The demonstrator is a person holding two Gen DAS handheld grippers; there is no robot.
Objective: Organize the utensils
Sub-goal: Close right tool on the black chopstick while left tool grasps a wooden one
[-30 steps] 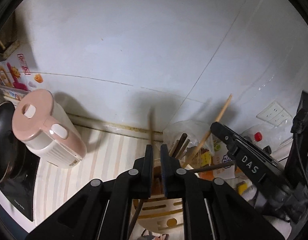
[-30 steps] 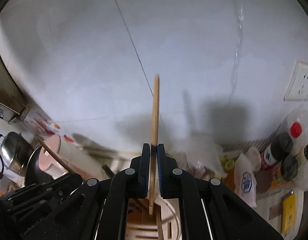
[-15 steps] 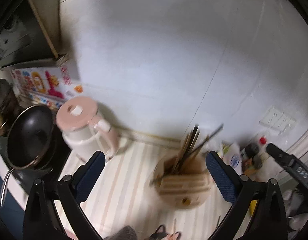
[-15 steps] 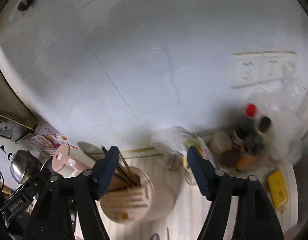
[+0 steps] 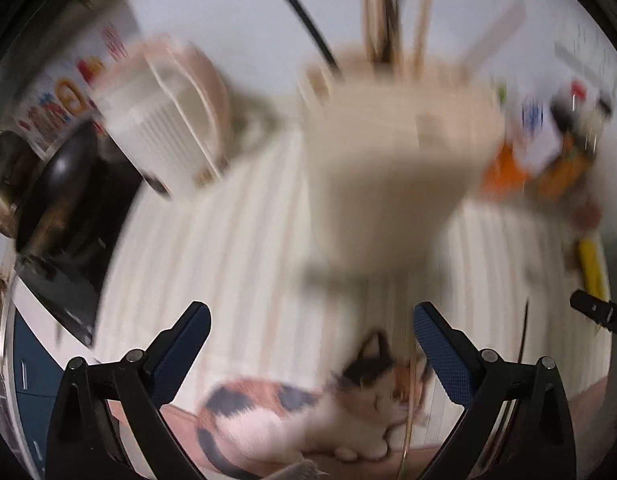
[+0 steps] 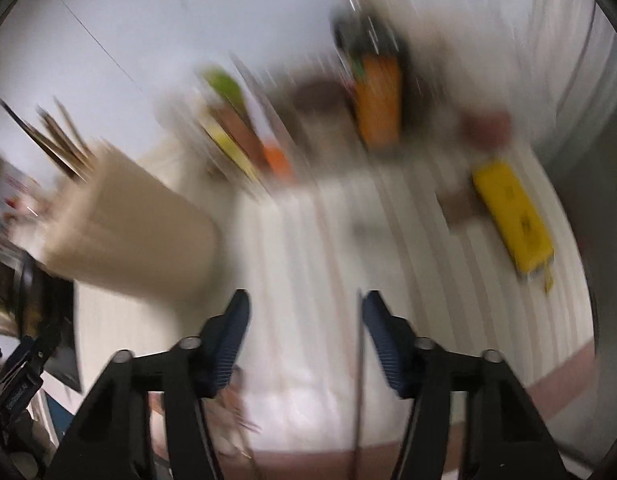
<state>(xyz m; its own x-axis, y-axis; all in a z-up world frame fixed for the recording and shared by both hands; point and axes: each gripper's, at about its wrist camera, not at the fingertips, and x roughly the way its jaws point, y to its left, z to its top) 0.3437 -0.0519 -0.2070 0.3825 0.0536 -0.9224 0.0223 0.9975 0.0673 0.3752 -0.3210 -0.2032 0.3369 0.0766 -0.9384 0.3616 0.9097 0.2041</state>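
Note:
Both views are motion-blurred. A beige utensil holder stands on the striped counter with several chopsticks upright in it; it also shows at the left of the right wrist view. My left gripper is open and empty, low over the counter in front of the holder. My right gripper is open and empty. A thin dark chopstick lies on the counter next to its right finger. Loose chopsticks lie by the left gripper's right finger.
A pink-and-white kettle and a black pan stand to the left. Bottles and packets crowd the back right. A yellow object lies at the right. A cat picture is on the mat at the front edge.
A second ago both grippers were shut on chopsticks over the holder. They let go, opened, and have swung down fast toward the counter in front of the holder.

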